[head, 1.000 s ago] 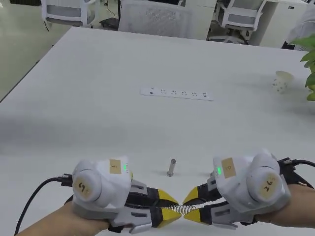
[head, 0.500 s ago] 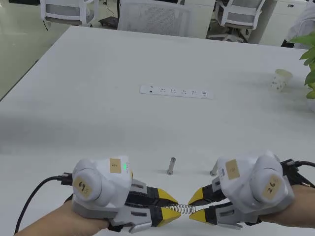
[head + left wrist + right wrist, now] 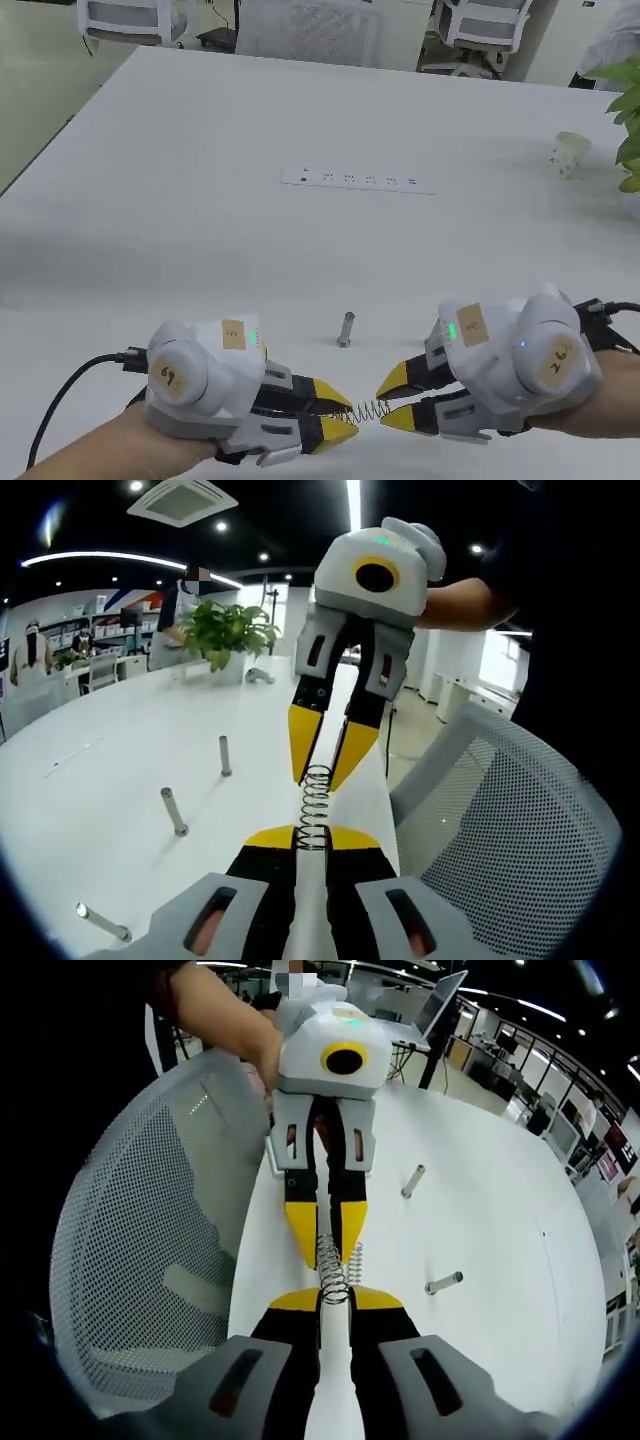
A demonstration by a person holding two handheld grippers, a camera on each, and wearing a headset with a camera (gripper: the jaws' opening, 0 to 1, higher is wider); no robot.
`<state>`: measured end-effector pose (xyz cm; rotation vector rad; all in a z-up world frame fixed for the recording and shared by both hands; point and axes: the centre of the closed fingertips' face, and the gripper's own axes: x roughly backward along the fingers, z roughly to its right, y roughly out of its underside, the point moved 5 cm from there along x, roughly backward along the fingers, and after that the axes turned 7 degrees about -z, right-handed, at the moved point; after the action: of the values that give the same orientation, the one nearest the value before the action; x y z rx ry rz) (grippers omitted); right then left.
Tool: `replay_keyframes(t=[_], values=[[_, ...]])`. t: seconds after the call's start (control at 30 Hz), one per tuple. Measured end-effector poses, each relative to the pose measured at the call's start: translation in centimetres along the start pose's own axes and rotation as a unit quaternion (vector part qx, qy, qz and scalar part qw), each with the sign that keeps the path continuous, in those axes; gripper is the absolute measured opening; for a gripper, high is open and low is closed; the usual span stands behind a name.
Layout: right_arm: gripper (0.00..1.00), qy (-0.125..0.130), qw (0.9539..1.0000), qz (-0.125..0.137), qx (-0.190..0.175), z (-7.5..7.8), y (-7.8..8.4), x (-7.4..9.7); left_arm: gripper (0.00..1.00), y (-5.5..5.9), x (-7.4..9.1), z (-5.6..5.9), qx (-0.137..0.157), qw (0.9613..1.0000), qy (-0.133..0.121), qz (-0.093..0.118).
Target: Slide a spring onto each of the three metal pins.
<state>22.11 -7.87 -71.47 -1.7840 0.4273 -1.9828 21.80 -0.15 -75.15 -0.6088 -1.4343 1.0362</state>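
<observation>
Spring (image 3: 368,409) hangs in the air over the near edge of the white table (image 3: 200,200), long axis level and running side to side between the two grippers, one end toward each. Left gripper (image 3: 352,414) pinches the left end, its yellow tips squeezed onto the last coils; its own view has the coil (image 3: 315,800) running straight out from the jaws. Right gripper (image 3: 381,404) faces it tip to tip, with its jaws closed to a spring-wide gap on the other end, which sits right between the tips. Pin one (image 3: 225,755) and pin two (image 3: 174,811) stand upright on the table beside the spring, apart from it. Pin three (image 3: 100,923) sits at the fisheye edge, and whether it stands or lies is hard to tell. Spring ends are buried between the yellow tips, so exact coil contact is unclear. Power strip (image 3: 358,181) and paper cup (image 3: 567,153) lie far back.
</observation>
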Motion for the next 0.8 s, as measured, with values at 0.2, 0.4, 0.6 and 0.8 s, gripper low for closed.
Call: replay_keyframes(t=[0.2,0.4,0.6,0.8], values=[[0.07,-0.009,0.9998,0.015,-0.007,-0.1,-1.0,0.1,0.02,0.2,0.2,-0.1,-0.004,1.0000,-0.003,-0.003],[0.07,-0.018,0.9985,0.045,-0.025,-0.1,-2.1,0.3,0.02,0.2,0.1,0.1,-0.002,1.0000,-0.001,0.002],[0.07,-0.015,0.9972,0.063,-0.037,-0.2,-2.3,0.3,0.02,0.1,0.1,0.1,-0.004,1.0000,-0.001,-0.001],[0.07,-0.015,0.9960,0.072,-0.051,-0.4,-2.3,0.2,0.02,0.2,-0.2,0.2,-0.005,1.0000,0.004,-0.001]])
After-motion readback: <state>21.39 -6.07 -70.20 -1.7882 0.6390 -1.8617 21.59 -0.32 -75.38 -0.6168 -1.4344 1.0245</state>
